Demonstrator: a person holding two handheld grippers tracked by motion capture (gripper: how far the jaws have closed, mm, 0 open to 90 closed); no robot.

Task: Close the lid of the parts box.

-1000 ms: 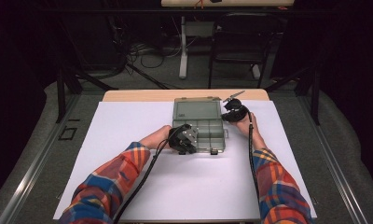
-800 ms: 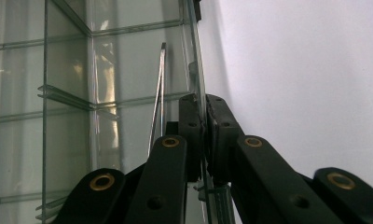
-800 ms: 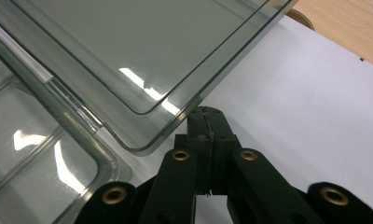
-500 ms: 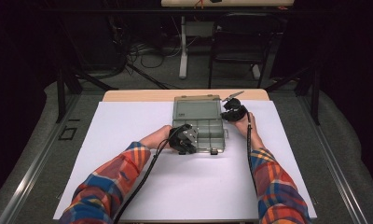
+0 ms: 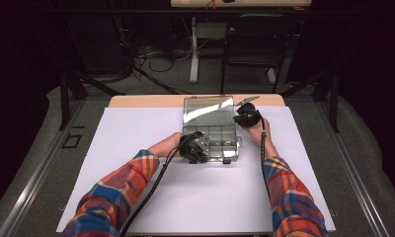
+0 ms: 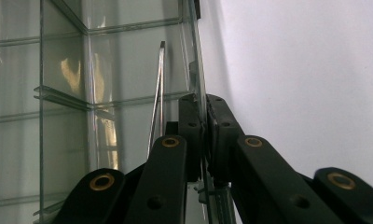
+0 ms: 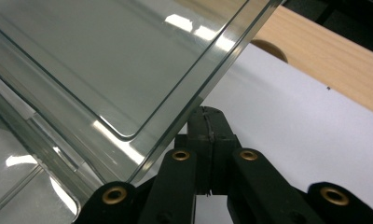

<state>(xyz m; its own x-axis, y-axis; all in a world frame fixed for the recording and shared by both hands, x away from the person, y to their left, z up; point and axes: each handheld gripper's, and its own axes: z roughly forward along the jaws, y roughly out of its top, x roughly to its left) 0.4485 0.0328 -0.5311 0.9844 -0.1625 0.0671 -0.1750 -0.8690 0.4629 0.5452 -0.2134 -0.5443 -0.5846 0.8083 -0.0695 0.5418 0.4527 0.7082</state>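
One clear plastic organiser box (image 5: 213, 136) sits on the white sheet (image 5: 136, 143) covering the surface, toward the far middle, just short of the strip of bare wood (image 5: 146, 100) at the far edge. One lid (image 5: 208, 108), hinged at the far side, stands raised at a steep tilt and catches glare.

Two grippers, one per hand. Left gripper (image 5: 194, 147) at the box's near-left wall; the left gripper view shows its two jaws pressed together on the thin clear side wall (image 6: 199, 84), one pad inside the box, one outside. Right gripper (image 5: 246, 116) sits just beside the lid's right edge; the right gripper view shows its jaws closed flat against each other, tips just under the lid's rim (image 7: 222, 70). Whether the tips touch the rim, cannot tell.

Compartments: clear dividers split the tray into several cells; exact count not readable from above. Inside the cell next to the left gripper, one slim metal rod-like piece (image 6: 159, 88) leans upright near the wall. Brownish reflections in two neighbouring cells, contents unclear.

Two forearms in plaid sleeves, orange, blue and red, come in from the near edge. One black cable (image 5: 151, 190) trails from each gripper along the arm.
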